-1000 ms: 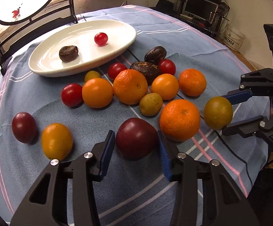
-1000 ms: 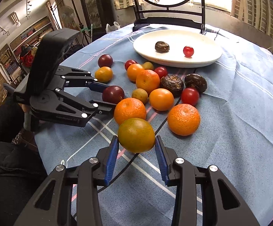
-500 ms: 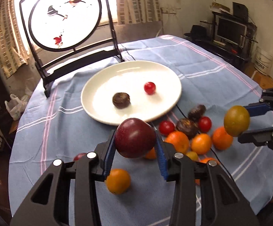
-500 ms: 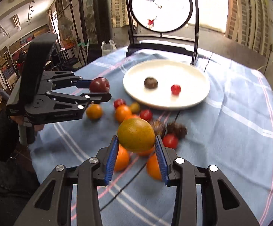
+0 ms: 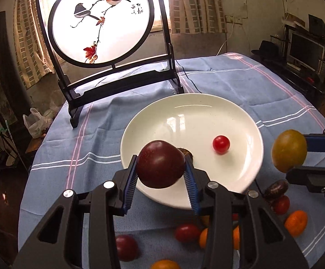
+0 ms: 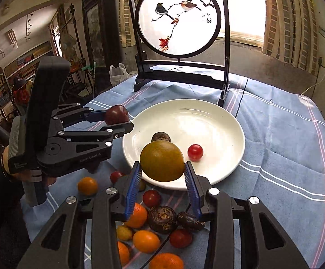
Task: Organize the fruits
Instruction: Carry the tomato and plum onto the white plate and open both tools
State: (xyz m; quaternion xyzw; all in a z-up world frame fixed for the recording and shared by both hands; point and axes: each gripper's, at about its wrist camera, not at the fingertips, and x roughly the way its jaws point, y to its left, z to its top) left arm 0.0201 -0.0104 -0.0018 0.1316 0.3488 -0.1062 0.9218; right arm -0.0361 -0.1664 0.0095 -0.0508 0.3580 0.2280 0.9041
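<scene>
My left gripper [image 5: 161,168] is shut on a dark red plum [image 5: 160,164] and holds it in the air over the near left rim of the white plate [image 5: 207,112]. My right gripper [image 6: 162,176] is shut on a yellow-green fruit [image 6: 162,161] above the plate's near rim [image 6: 234,125]. On the plate lie a small red tomato [image 5: 221,144] and a dark brown fruit [image 6: 160,137], partly hidden in the left wrist view. The left gripper with the plum [image 6: 116,114] shows at left in the right wrist view; the yellow-green fruit [image 5: 288,153] shows at right in the left wrist view.
Several oranges [image 6: 146,241], red tomatoes [image 6: 151,198] and dark brown fruits [image 6: 162,218] lie on the blue cloth [image 6: 285,145] in front of the plate. A round painted screen on a black stand [image 5: 101,20] stands behind the plate. A black cable [image 5: 190,80] runs across the cloth.
Both grippers have lifted their fruits off the cloth and carried them forward and up to the plate's near rim. The loose fruits now lie below and behind the fingers.
</scene>
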